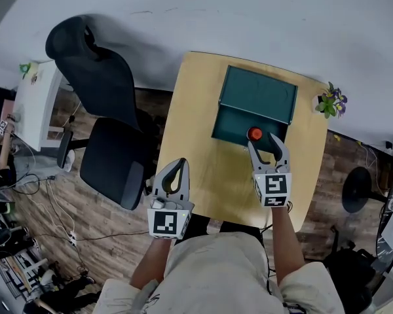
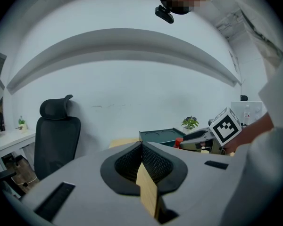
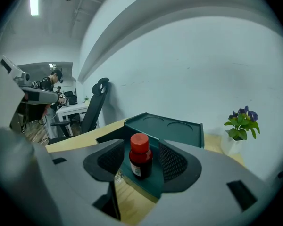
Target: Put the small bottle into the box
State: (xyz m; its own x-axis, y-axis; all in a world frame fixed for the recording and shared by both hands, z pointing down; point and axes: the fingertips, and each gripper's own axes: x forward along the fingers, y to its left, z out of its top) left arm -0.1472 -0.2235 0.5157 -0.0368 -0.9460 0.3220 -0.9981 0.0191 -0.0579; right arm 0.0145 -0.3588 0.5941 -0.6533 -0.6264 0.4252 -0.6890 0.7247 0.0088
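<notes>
Right gripper [image 1: 262, 141] reaches over the box's near wall, jaws wide apart, pads clear of the bottle between them. Left gripper [image 1: 181, 163] hangs over the near left part of the table [image 1: 203, 169], jaws together. Chair [image 1: 105, 110] stands just left of the table. Box [image 1: 255, 93] sits open at the far side. Plant [image 1: 331, 101] stands right of it. Bottle [image 3: 140, 157], red-capped, stands upright inside the box by its near wall.

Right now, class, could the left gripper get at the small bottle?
Probably not: the right gripper, open, flanks the small bottle in the box, and the left gripper sits shut at the near edge of the table.
</notes>
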